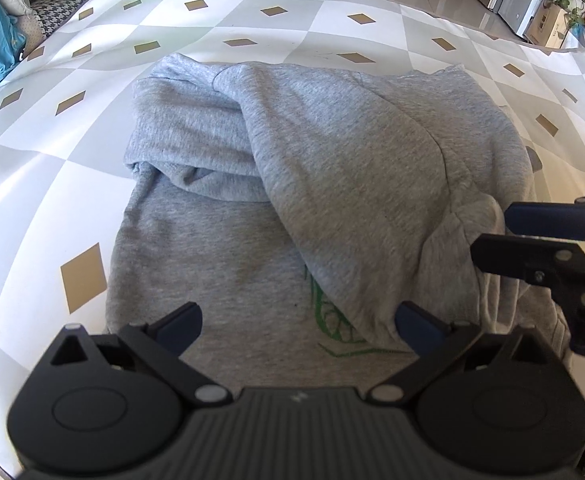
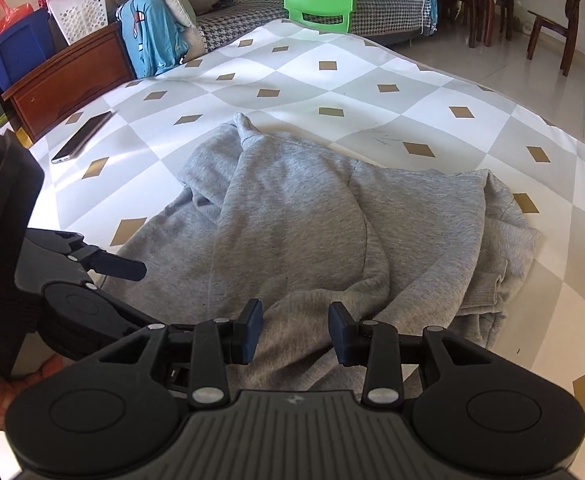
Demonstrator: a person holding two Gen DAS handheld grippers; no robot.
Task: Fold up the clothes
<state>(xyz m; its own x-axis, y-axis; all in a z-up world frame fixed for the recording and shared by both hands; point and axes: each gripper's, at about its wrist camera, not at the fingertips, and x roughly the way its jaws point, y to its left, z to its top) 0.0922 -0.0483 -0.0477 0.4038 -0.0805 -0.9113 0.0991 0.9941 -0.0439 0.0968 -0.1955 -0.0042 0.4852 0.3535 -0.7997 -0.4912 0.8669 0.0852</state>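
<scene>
Grey fleece sweatshirt (image 1: 292, 184) lies half-folded on the checked tabletop (image 1: 52, 184); both grippers (image 1: 298, 320) (image 2: 295, 330) hover, jaws open and empty, so its loose sleeve may slide.

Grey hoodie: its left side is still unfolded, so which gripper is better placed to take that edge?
Probably the left gripper: it hangs open over the flat front of the grey hoodie, nearer that edge. The right gripper, open and empty, sits over the sleeve already folded across.

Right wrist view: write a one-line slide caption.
Open right gripper above a partly folded grey hoodie on a diamond-patterned table cover, with the left gripper alongside.
</scene>
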